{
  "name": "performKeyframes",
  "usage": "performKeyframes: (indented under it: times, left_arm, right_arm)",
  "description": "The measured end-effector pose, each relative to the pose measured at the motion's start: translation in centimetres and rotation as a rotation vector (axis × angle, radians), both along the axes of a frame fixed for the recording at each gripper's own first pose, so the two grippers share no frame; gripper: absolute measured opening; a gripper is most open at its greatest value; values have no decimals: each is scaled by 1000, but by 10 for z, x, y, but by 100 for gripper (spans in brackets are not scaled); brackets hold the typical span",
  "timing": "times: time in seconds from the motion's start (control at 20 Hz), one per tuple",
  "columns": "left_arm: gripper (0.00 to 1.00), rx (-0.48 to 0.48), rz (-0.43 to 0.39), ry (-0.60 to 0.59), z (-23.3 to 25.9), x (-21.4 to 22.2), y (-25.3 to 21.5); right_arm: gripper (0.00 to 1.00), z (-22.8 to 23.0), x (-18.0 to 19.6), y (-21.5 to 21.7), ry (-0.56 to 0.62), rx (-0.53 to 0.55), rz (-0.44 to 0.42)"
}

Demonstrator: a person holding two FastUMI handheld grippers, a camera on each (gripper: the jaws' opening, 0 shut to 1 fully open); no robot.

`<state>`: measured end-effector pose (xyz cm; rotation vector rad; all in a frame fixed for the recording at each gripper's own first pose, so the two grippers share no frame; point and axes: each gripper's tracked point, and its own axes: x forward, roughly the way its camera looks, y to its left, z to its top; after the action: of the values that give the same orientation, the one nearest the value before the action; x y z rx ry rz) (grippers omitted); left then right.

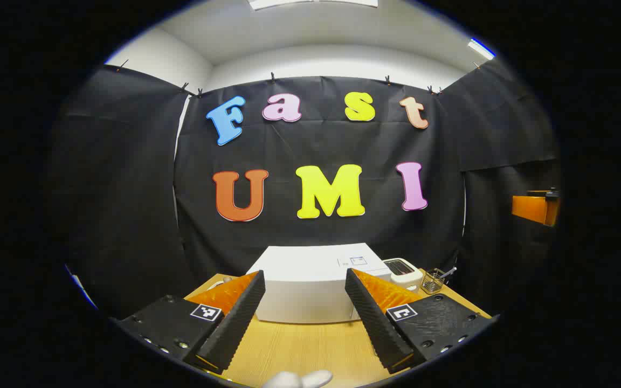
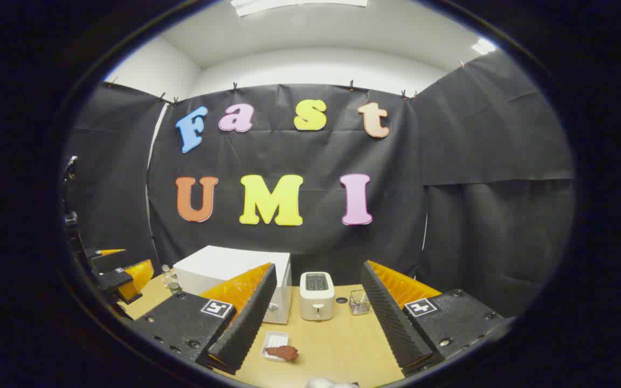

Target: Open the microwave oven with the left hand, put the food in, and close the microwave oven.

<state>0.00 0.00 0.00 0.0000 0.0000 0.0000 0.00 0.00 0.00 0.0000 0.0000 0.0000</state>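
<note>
Nothing is in hand yet; the task stands at its first step, opening the microwave oven (image 1: 310,285). The white microwave oven sits at the back edge of the counter (image 1: 310,345), its door apparently closed, though from the left gripper view the handle cannot be made out. The left gripper (image 1: 305,318) hangs in front of it, released, jaws spread wide and empty, well apart from the door. The right gripper (image 2: 316,318) is likewise spread and empty. In the right gripper view the food (image 2: 283,352), a reddish-brown piece on a small white tray (image 2: 274,340), lies near the front edge of the counter, before the microwave oven and a white toaster (image 2: 317,295) with a small wire holder (image 2: 360,303) beside it. Next, the left gripper should probably advance to the door's handle side, close on it and swing it outward.
</note>
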Motion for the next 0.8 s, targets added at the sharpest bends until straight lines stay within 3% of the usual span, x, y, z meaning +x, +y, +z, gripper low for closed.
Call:
performKeyframes:
  times: [0.35,0.7,0.75,0.8]
  left_arm:
    - [95,25,3,-1,-10,20,-10]
    - [95,6,-57,9,-37,54,-48]
    - [95,-10,-74,11,-44,60,-58]
    - [95,-27,-91,9,-48,68,-68]
  right_arm:
    - [100,11,12,-15,-7,-4,-15]
    - [100,15,25,-36,7,16,-48]
    - [91,16,26,-40,10,13,-55]
    - [100,17,26,-43,11,7,-64]
